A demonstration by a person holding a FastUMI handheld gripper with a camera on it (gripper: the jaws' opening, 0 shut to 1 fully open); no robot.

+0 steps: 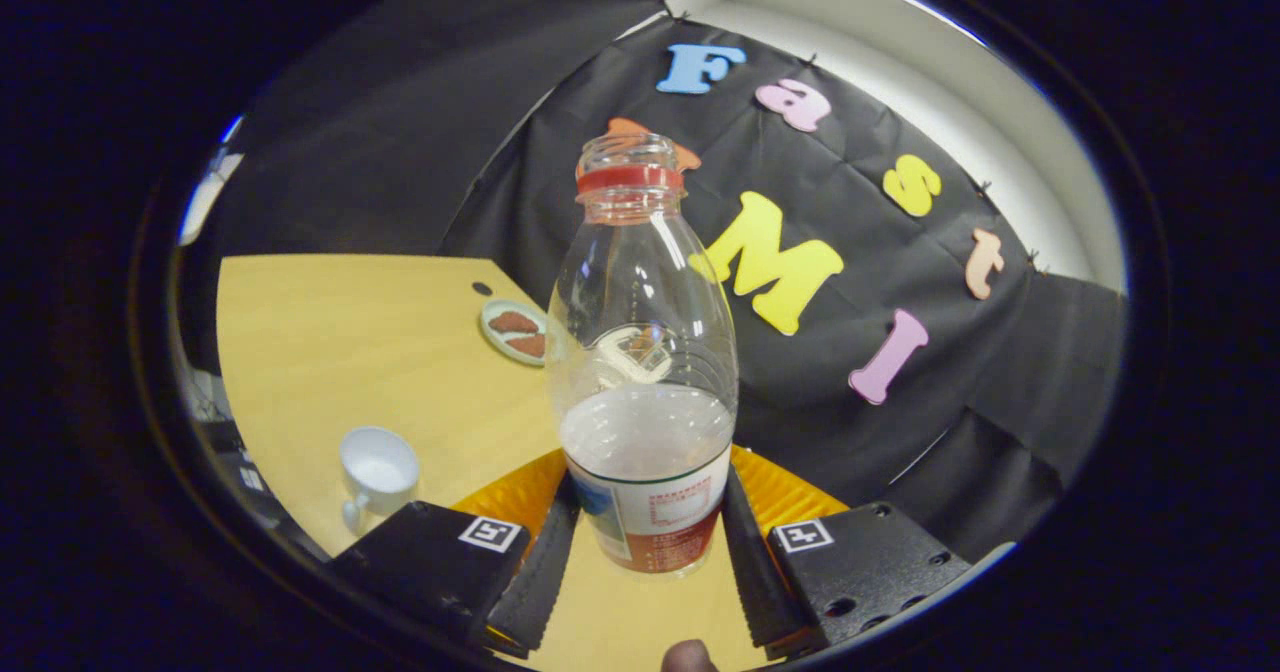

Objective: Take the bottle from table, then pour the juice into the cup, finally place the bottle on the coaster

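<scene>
Clear plastic bottle (645, 372), cap off, red neck ring, approx. a third full of pale juice, held upright betw. the fingers of the gripper (648, 537); jaws clenched on its labelled base. Judged step: carry to cup, then pour. Keep grip low and firm, tilt slowly, mouth over the rim. White cup (377, 474) sits near, left of fingers, on wood table (340, 342). Coaster (515, 331) lies well beyond; nothing blocks the path.
</scene>
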